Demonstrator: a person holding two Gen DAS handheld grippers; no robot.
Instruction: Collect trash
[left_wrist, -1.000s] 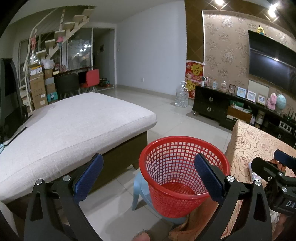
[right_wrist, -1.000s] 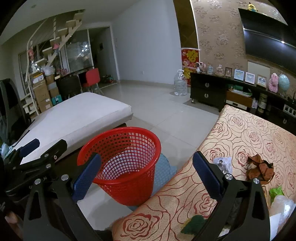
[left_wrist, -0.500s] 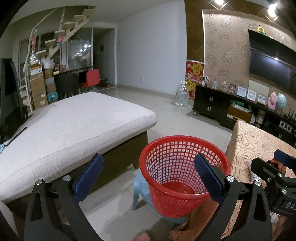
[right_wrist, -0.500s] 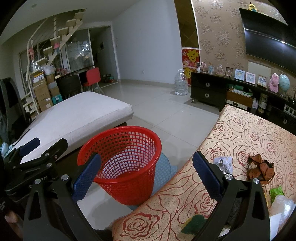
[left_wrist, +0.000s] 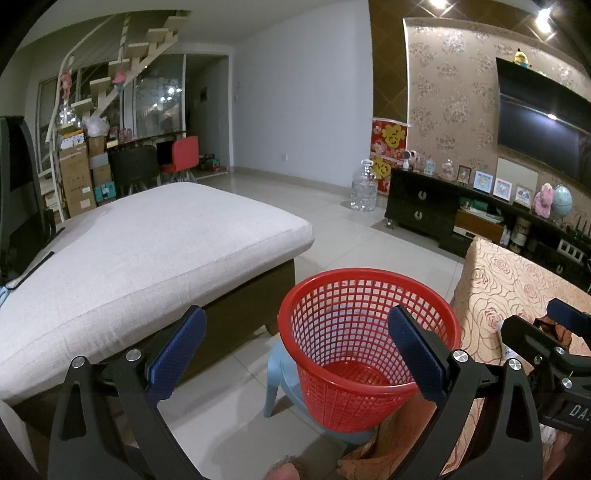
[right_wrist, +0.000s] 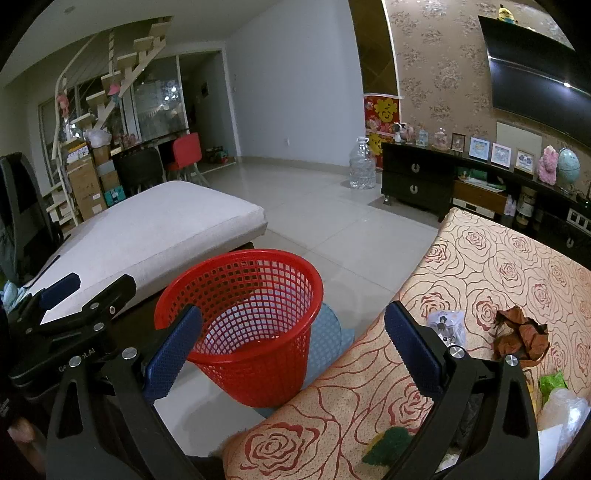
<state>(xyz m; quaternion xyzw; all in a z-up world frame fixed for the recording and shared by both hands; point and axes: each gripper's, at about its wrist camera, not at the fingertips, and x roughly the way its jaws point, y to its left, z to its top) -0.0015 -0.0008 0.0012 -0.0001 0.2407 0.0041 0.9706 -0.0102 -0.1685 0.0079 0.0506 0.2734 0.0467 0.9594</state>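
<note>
Red mesh basket (left_wrist: 364, 347), upright on a pale blue plastic stool (left_wrist: 282, 373) on the tiled floor (right_wrist: 332, 229), between the grey-cushioned ottoman (left_wrist: 140, 251) and the rose-patterned counter (right_wrist: 498, 273); its interior shows no contents. Trash lies on the counter, apart from the basket: a crumpled brown wrapper (right_wrist: 521, 332), a small clear packet (right_wrist: 445, 325) just beside it, a green scrap (right_wrist: 552, 382), a clear plastic bag (right_wrist: 565, 406) at the frame's right edge and a dark green piece (right_wrist: 388, 445) near the front edge.

Left gripper (left_wrist: 295, 358), held level and pointed forward over the floor, the basket framed behind its right finger. Jaws spread wide, blue pads (left_wrist: 177, 354) well apart, nothing between them and nothing touched.

Right gripper (right_wrist: 291, 350), held level beside the left one, over the counter's near edge, with the basket to its left. Jaws likewise spread wide and empty; the right pad stands in front of the clear packet without visible contact.
</note>
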